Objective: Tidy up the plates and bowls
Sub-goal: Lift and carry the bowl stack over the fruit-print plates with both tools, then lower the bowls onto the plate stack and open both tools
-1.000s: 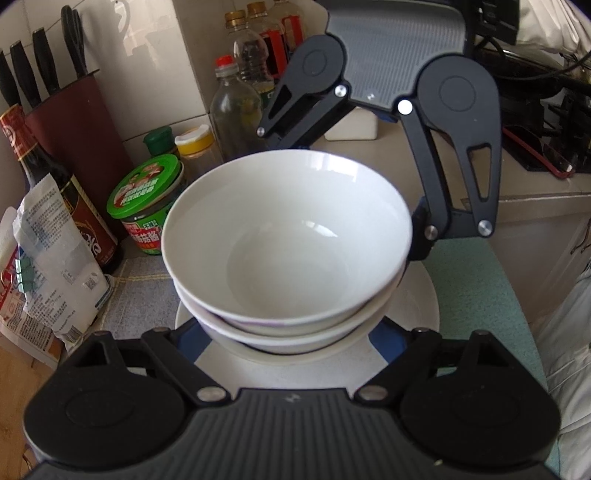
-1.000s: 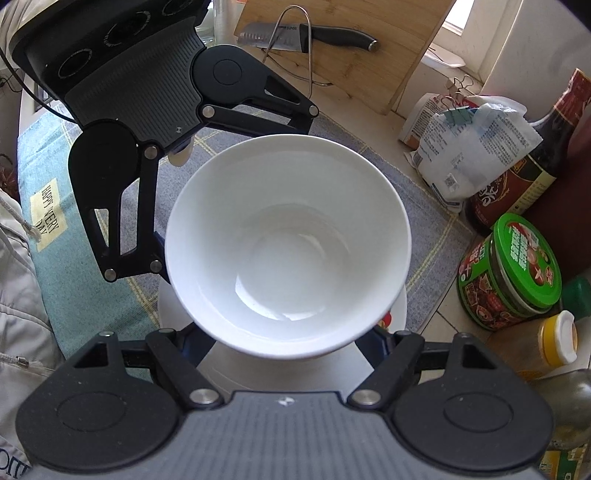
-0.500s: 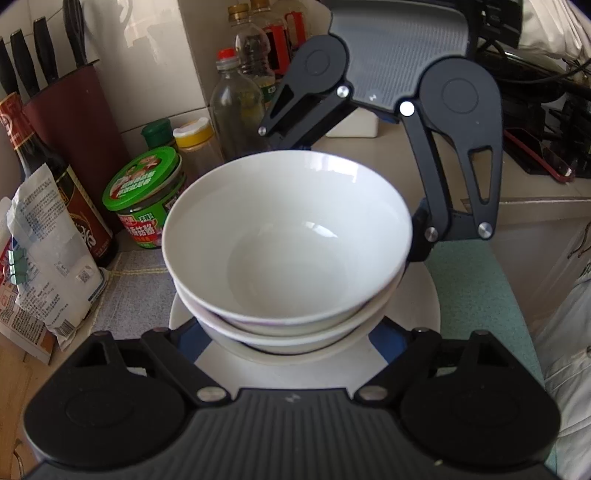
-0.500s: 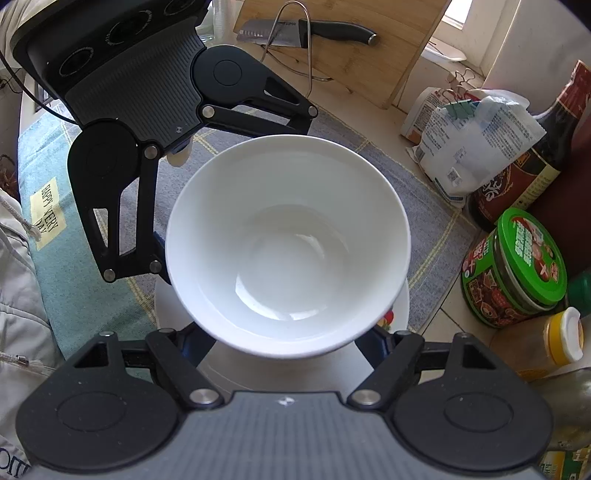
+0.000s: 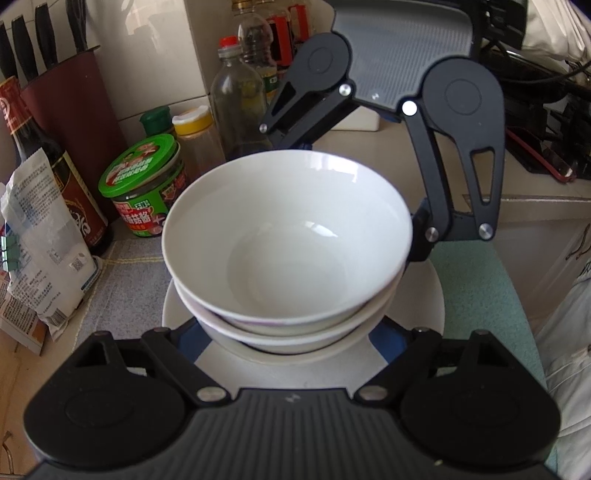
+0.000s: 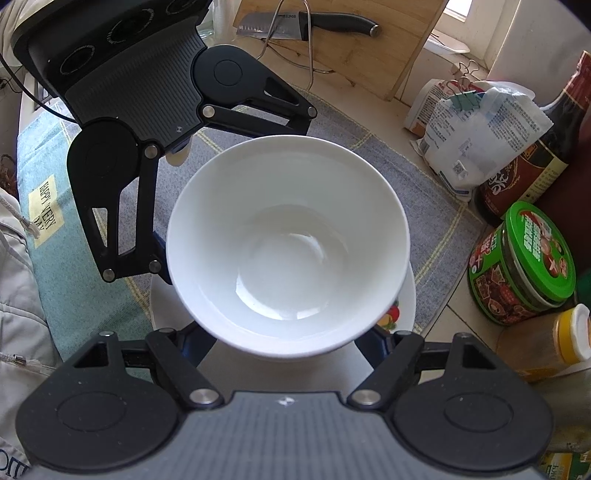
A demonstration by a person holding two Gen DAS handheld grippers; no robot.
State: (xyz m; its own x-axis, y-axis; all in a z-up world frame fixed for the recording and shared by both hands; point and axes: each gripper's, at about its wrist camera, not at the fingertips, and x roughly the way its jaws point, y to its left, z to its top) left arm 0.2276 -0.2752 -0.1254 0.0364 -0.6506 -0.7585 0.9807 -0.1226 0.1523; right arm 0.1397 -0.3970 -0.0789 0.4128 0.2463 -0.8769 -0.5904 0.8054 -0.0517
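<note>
Left wrist view shows a stack of white bowls (image 5: 288,236) standing on a white plate (image 5: 424,295), and this plate I take as the landmark. The plate lies on a grey cloth (image 5: 122,280) on the desk. The left gripper (image 5: 288,343) reaches to the near side of the plate; its two blue fingers (image 5: 192,336) stand one on each side of the bowl stack, low at the plate, but the fingertips are hidden under the bowls. The jaws are as closed as they get, yet a wide gap stays between the fingers, and I cannot tell from the pictures what they press on. The right gripper (image 6: 288,350) comes to the plate from the opposite side, and its fingers (image 6: 380,343) also disappear under the top bowl (image 6: 288,240); whether they hold the plate or only stand beside it, I cannot tell. To the left of the plate in the left wrist view, just beyond the cloth, stands a jar with a green lid (image 5: 144,184), then a dark sauce bottle (image 5: 55,173) and a white bag (image 5: 40,240). Behind the jar are a bottle with a yellow cap (image 5: 192,129) and a clear bottle with a red cap (image 5: 236,103). Far behind the plate in the right wrist view, a knife (image 6: 306,29) lies on a wooden board (image 6: 354,55).
</note>
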